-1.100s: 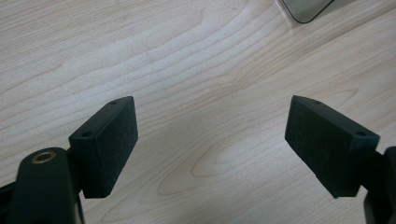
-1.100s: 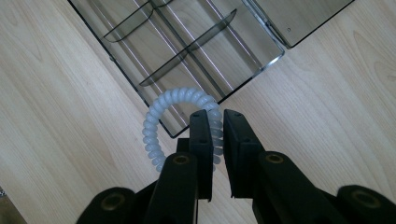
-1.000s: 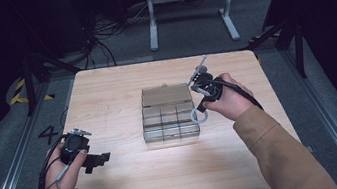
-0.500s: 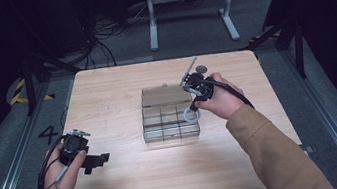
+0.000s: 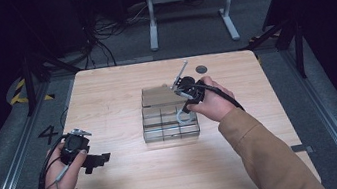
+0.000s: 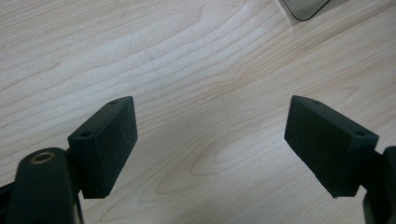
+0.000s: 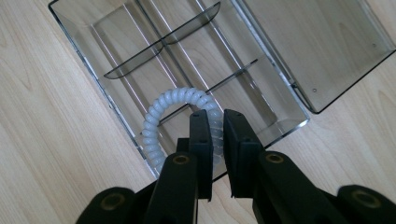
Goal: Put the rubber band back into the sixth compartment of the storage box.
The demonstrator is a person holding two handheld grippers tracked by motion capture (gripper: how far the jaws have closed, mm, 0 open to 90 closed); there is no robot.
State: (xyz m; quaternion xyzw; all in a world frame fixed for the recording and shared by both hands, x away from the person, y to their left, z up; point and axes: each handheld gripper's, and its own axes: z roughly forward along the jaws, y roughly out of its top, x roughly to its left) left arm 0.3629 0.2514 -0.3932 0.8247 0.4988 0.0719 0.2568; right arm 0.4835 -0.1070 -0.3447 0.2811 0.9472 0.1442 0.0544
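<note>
My right gripper (image 7: 215,135) pinches the white coil ring (image 7: 173,103) at mid-frame, over the clear divided box (image 7: 327,70), to drop it inside; my left gripper (image 6: 210,144) rests open.

Your left hand (image 5: 65,163) rests low at your near left, its gripper (image 6: 224,144) lying level with the jaws spread wide and nothing between its fingers (image 6: 105,140). Your right arm reaches forward, and its gripper (image 7: 215,135) points down with its fingers (image 7: 201,140) pinched nearly together.
</note>
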